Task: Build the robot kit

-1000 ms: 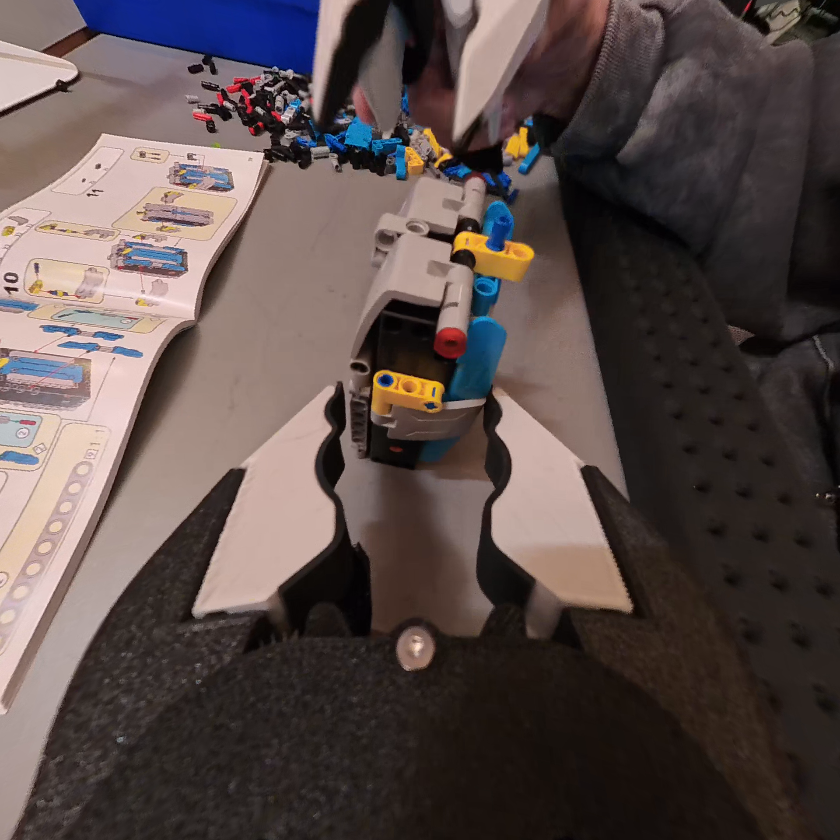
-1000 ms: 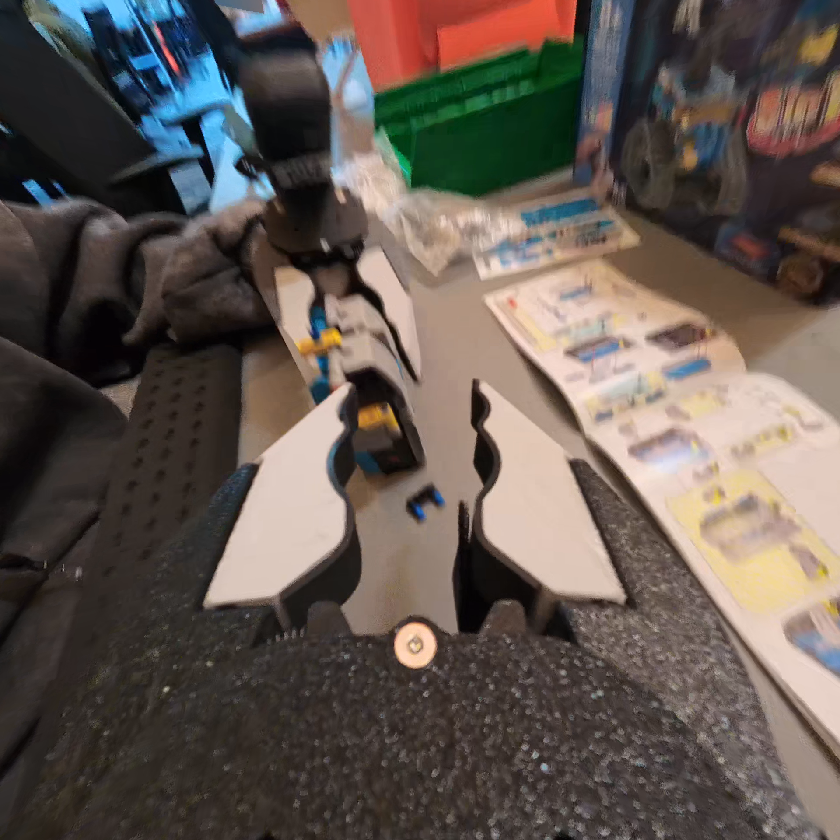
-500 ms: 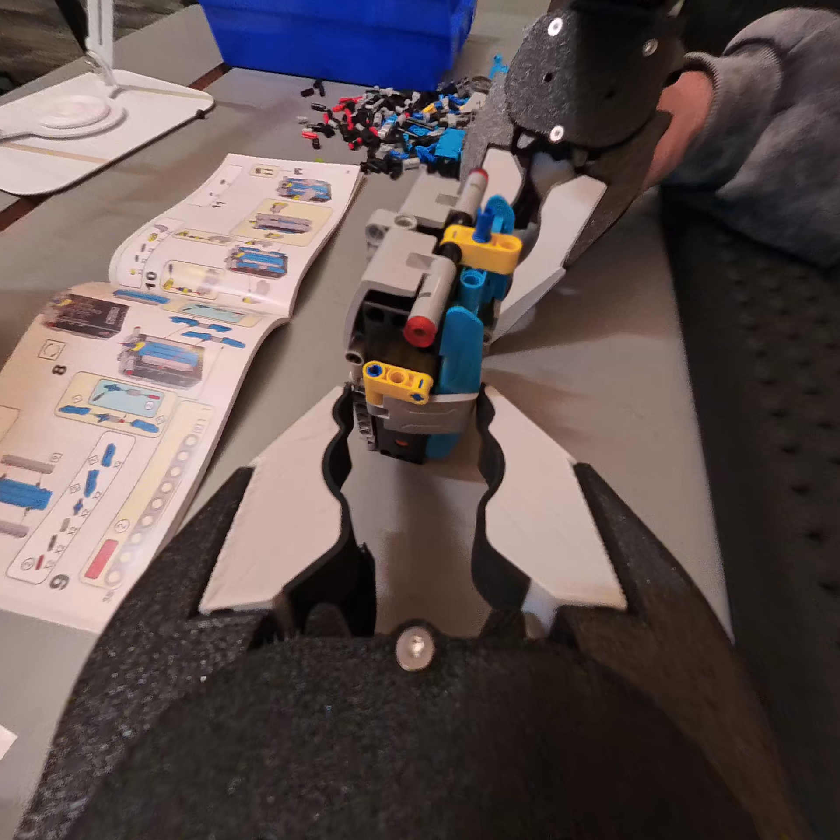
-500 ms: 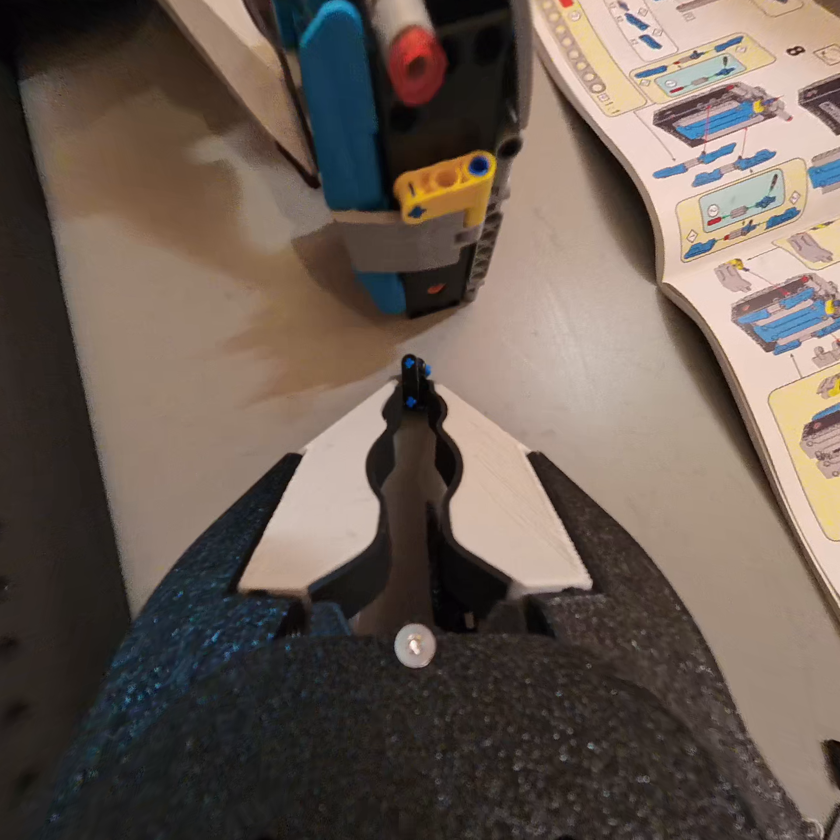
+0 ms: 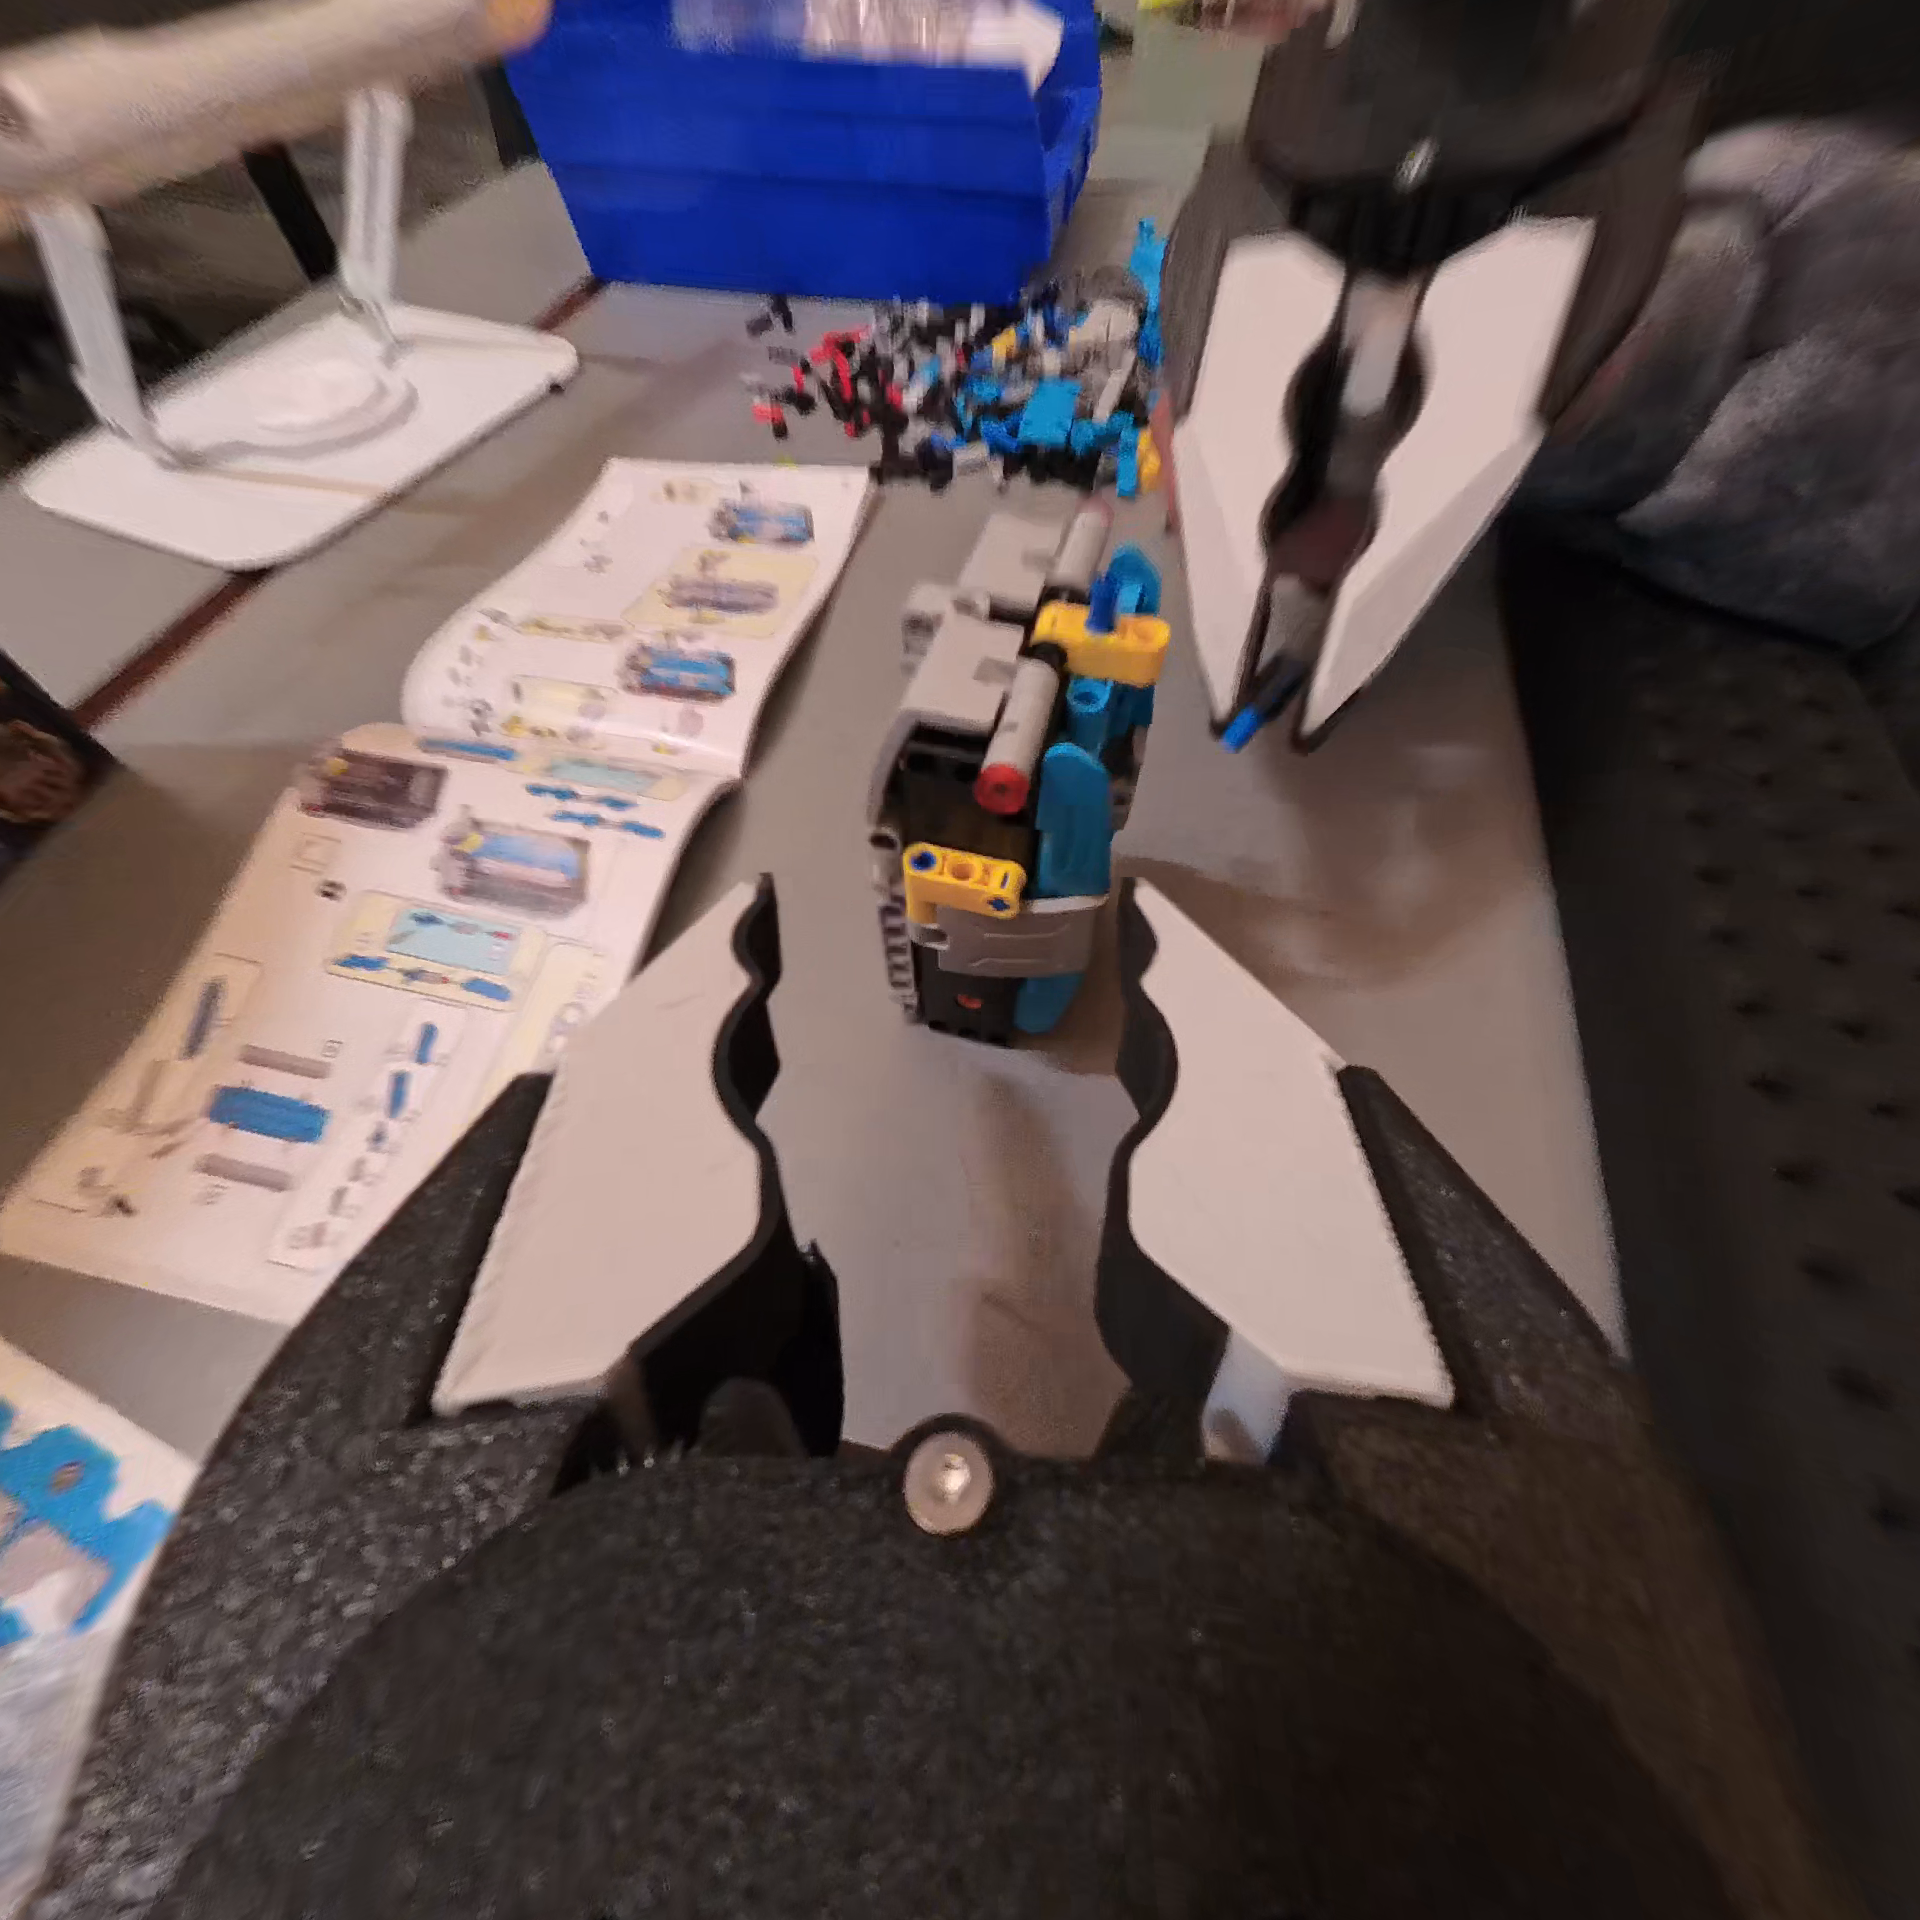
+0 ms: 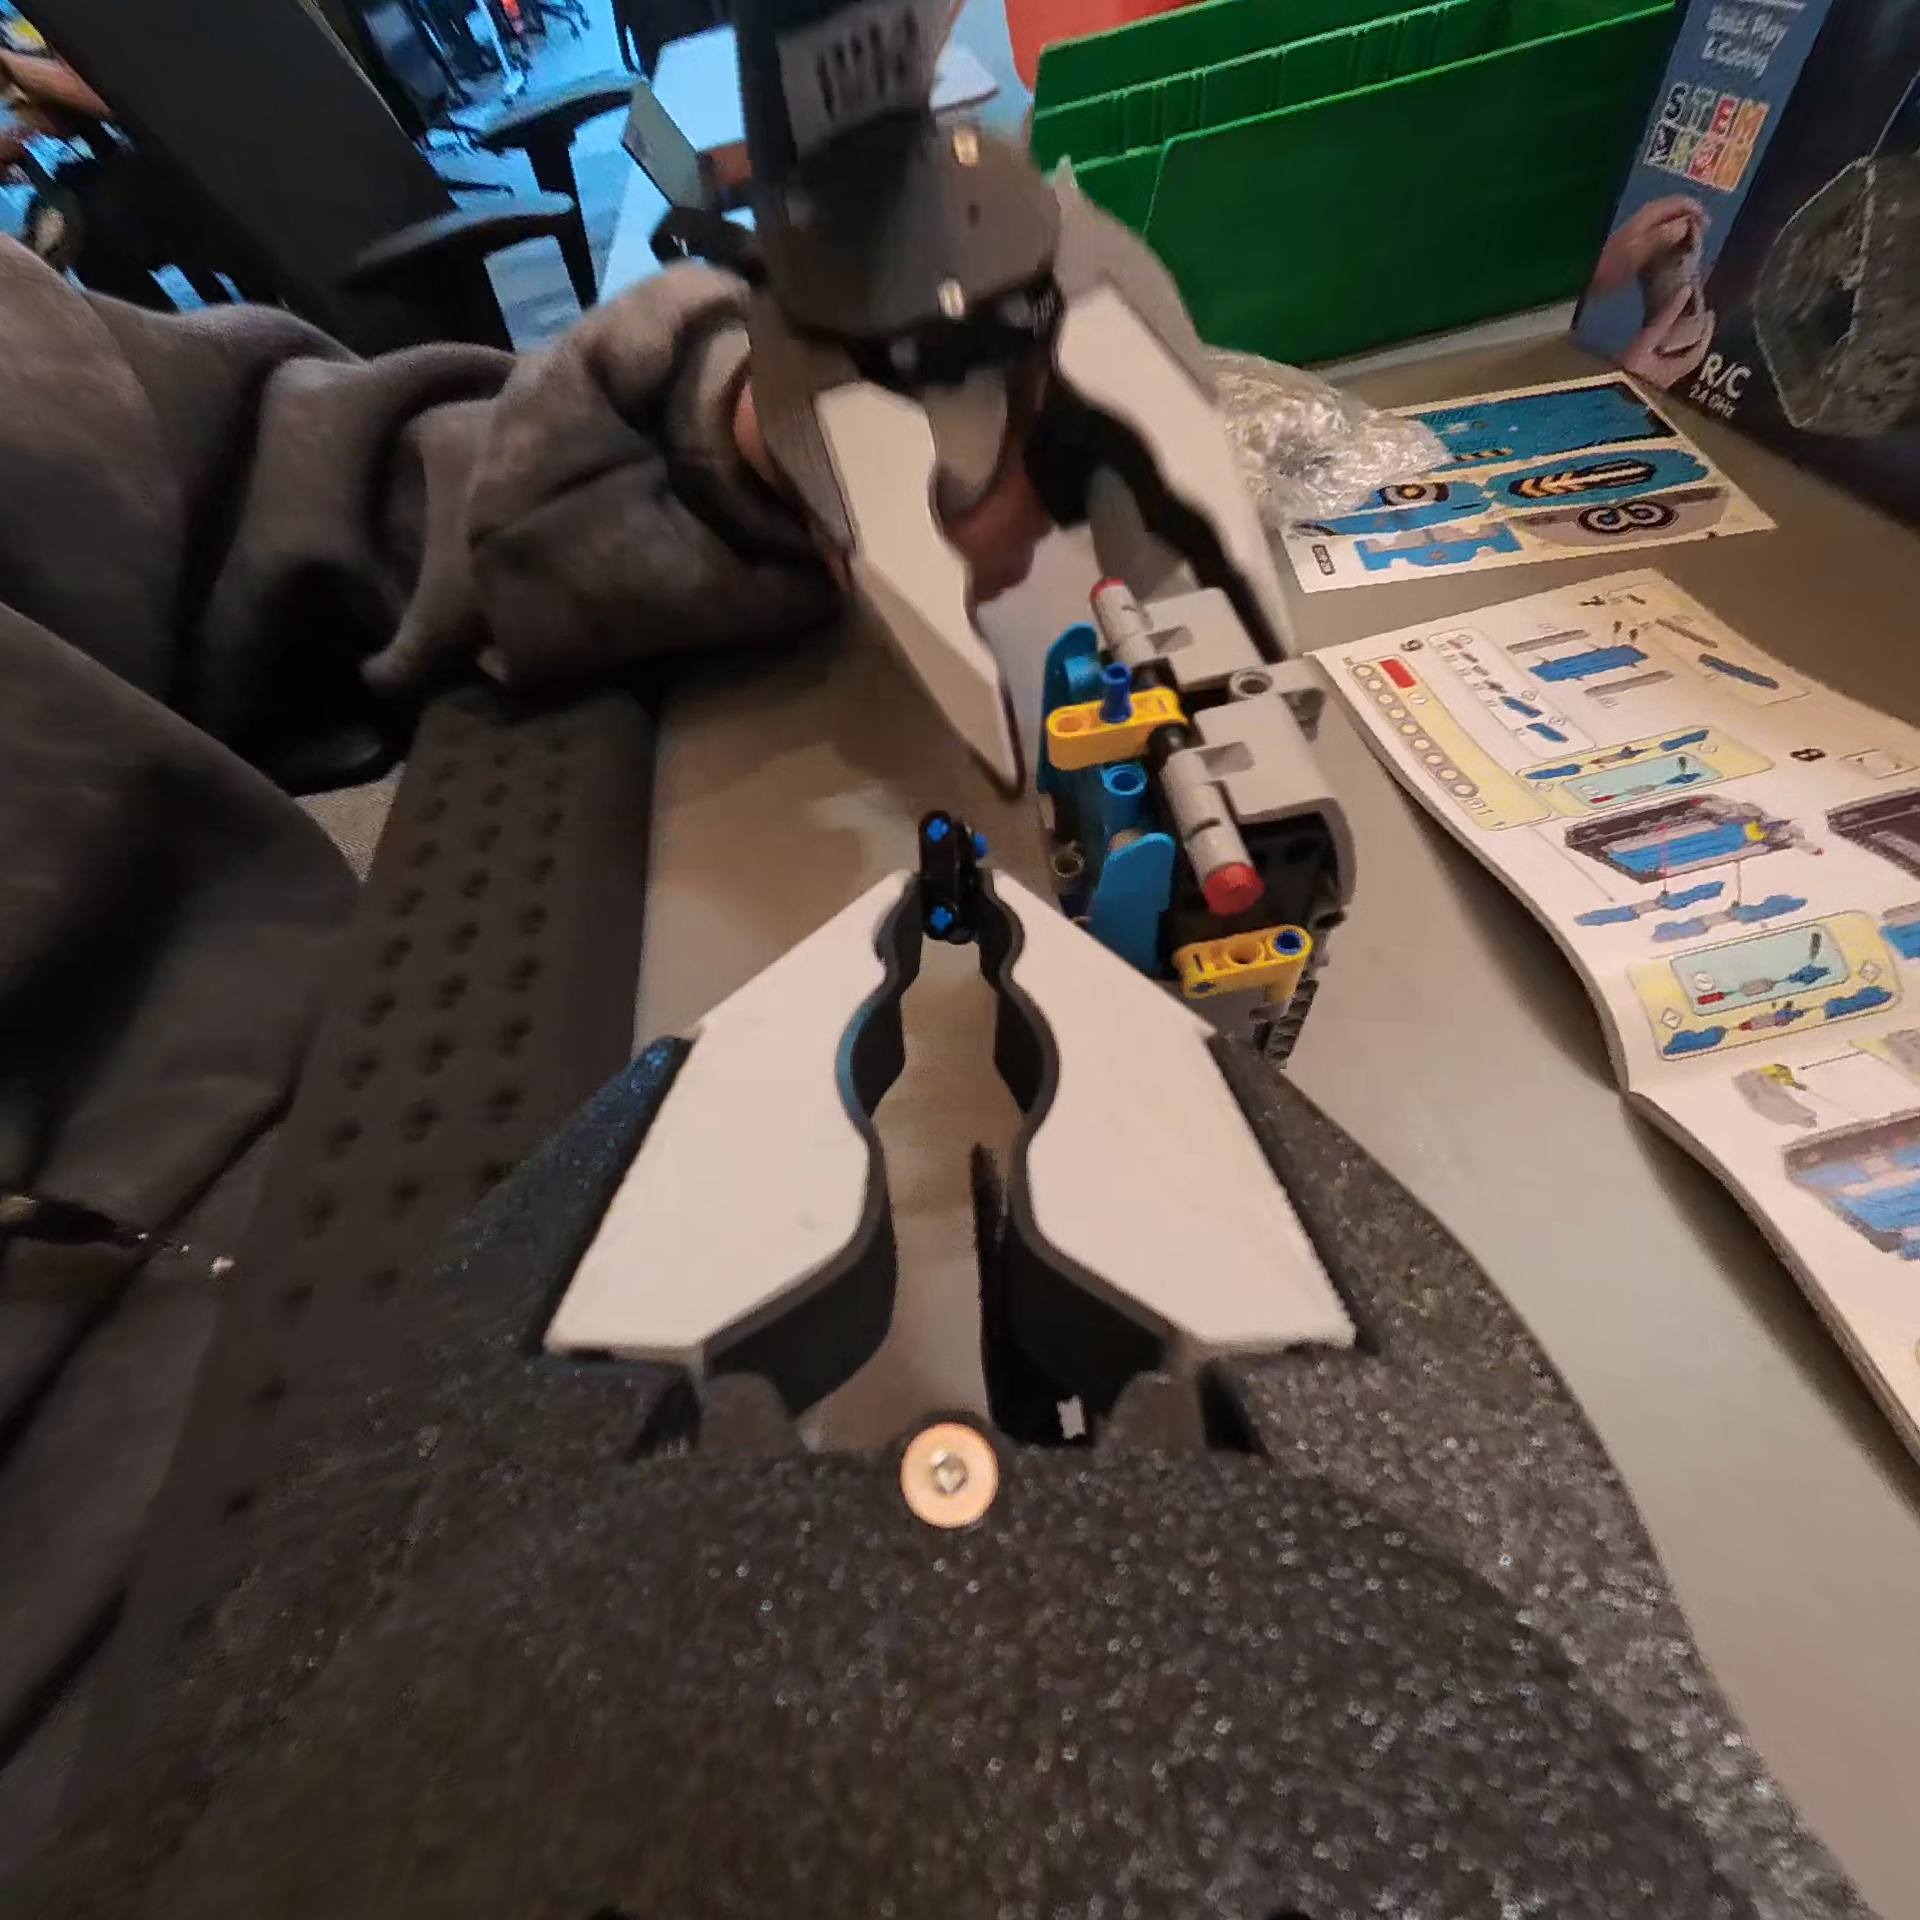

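Note:
A grey, blue, black and yellow brick model lies on the grey table. My left gripper is open, and the model's near end lies between its fingertips with a gap on the left side. My right gripper is shut on a small black piece with blue pins, held just left of the model and above the table. In the left wrist view the right gripper hangs to the right of the model with the piece at its tips. The left gripper straddles the model's far end.
An open instruction booklet lies left of the model. A pile of loose parts and a blue bin are behind it, with a white stand base at far left. A black perforated mat borders the right. A green bin and a sticker sheet lie beyond.
My right gripper shut on the small black piece on the table, then lifted it beside the model. My left gripper opened wider, let go of the model and drew back a little.

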Motion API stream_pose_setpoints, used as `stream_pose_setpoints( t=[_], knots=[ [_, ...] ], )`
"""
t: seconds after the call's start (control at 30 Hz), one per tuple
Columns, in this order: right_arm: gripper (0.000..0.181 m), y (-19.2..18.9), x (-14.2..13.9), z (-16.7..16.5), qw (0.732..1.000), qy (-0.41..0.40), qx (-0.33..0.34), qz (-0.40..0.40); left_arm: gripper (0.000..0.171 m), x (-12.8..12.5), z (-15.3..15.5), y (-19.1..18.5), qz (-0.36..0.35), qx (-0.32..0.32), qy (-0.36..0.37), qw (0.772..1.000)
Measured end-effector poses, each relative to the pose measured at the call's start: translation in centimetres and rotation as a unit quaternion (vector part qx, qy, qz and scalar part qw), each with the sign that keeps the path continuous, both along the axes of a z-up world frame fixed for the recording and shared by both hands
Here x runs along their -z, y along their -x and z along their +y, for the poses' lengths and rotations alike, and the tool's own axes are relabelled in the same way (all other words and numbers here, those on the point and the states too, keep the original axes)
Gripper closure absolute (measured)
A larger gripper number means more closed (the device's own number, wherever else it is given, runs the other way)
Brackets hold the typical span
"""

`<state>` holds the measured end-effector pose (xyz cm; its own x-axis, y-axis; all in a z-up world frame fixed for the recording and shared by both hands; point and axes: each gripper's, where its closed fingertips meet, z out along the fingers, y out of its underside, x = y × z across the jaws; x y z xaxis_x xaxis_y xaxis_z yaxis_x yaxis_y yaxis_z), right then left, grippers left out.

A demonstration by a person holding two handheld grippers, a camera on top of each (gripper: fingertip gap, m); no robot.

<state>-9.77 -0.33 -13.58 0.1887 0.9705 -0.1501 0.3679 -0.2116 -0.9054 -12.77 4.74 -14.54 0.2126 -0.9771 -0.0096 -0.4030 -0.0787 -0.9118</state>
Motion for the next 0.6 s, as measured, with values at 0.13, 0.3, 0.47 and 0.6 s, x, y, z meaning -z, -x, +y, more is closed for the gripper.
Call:
stream_pose_setpoints(
  t=[0.13,0.3,0.47,0.6],
  knots=[
    [0.172,0.8,0.7,-0.2,1.000,-0.002,0.003,-0.014,0.137,-3.8,-3.6,0.9,-0.069,0.085,-0.009,0.994],
    [0.172,1.9,0.9,-1.7,0.999,0.027,-0.038,-0.006,0.139,-1.2,-7.2,-1.0,-0.023,0.159,-0.002,0.987],
    [0.172,2.0,1.5,-2.5,0.998,0.031,-0.059,-0.017,0.158,0.1,-8.0,-1.9,-0.015,0.175,0.014,0.984],
    [0.172,1.5,1.4,-1.5,0.999,0.013,-0.035,-0.016,0.166,0.1,-7.0,-2.0,-0.028,0.155,0.049,0.986]
  ],
)
